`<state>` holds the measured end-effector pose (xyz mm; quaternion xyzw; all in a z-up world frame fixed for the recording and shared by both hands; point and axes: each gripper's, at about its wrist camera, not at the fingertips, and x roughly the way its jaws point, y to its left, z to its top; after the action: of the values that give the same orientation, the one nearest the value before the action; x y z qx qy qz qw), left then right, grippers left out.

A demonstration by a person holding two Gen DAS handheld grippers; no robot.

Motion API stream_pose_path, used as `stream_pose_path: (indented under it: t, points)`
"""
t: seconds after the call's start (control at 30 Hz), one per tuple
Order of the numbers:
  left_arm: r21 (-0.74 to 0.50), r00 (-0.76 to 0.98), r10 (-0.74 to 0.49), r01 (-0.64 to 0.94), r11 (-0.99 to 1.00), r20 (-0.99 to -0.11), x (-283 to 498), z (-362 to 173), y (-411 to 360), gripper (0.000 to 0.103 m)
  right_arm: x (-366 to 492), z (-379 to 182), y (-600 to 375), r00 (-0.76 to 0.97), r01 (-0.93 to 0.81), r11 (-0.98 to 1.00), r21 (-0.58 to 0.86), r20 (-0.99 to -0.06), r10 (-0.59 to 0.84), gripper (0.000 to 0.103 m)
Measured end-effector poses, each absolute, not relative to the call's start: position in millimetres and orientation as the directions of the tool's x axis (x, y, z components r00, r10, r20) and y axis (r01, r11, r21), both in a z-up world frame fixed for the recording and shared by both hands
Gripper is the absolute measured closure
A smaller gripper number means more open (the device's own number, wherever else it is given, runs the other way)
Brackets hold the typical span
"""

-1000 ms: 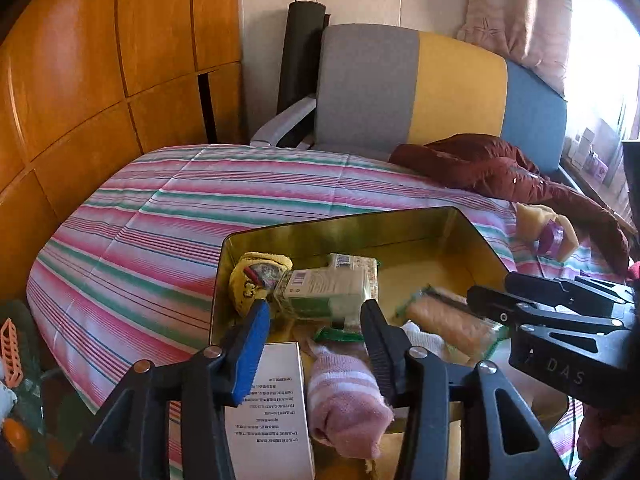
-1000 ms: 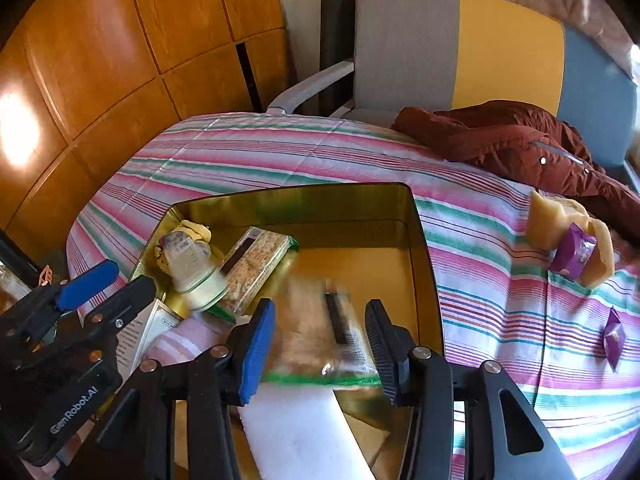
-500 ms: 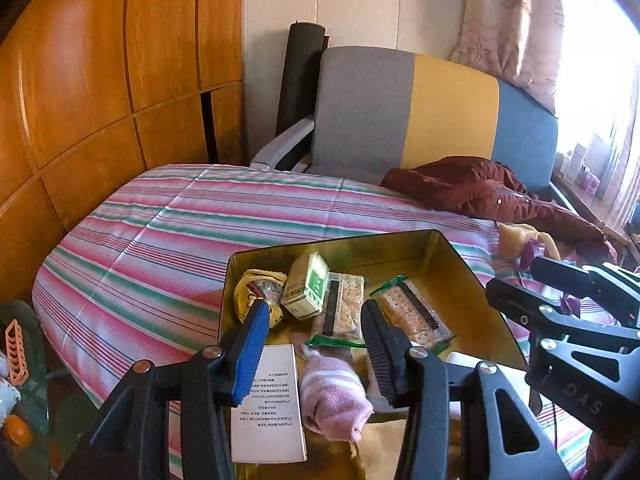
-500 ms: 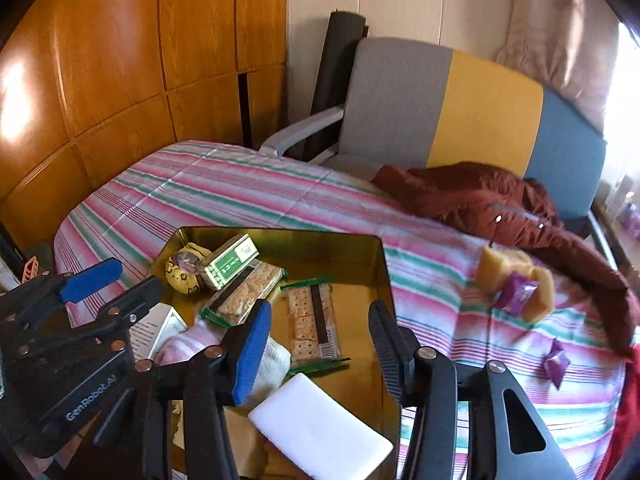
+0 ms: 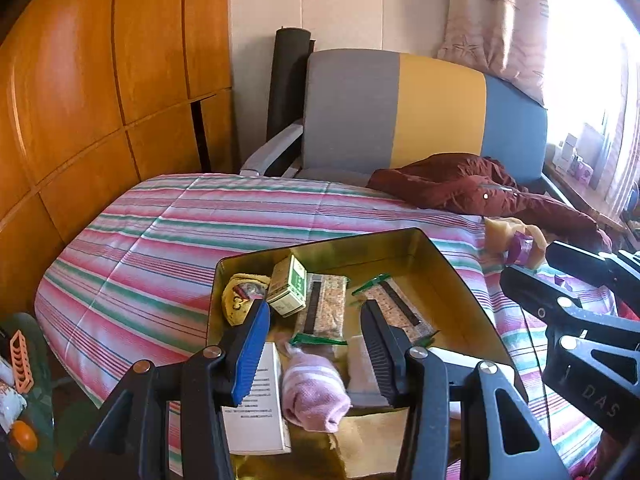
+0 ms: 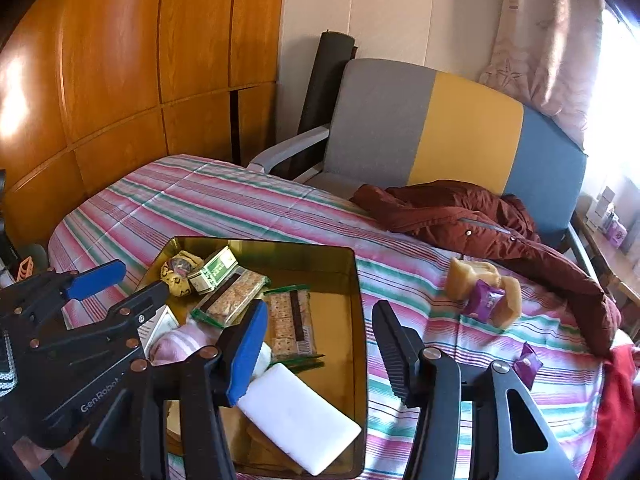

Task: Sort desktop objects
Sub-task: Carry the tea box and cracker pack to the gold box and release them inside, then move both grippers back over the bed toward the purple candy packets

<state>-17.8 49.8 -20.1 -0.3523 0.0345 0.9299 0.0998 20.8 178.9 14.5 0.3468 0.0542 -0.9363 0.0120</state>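
Right gripper (image 6: 320,344) hangs empty, jaws opening, above the tin's (image 6: 356,280) right wall; crackers (image 6: 290,320) lie left. Left gripper (image 5: 316,344) is spread, empty.

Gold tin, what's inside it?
The tin holds two cracker packs, a green box, a yellow bundle, a pink sock, a booklet and a white block. Its near corner is hidden.

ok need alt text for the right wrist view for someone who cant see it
The right gripper, jaws opening and empty, hangs over a gold tin on a striped bedspread. The tin holds cracker packs, a white block and a pink sock. Purple-wrapped snacks lie outside it, by a maroon jacket.
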Motion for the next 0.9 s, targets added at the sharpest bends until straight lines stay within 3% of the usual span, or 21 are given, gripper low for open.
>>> stream_pose_path:
  t: [0.9]
  points:
    - [0.042, -0.711, 0.239, -0.353, -0.935, -0.661, -18, -12, 127, 0.055, 24, 0, 264, -0.730, -0.105, -0.990, -0.090, -0.670, 0.138, 0.043]
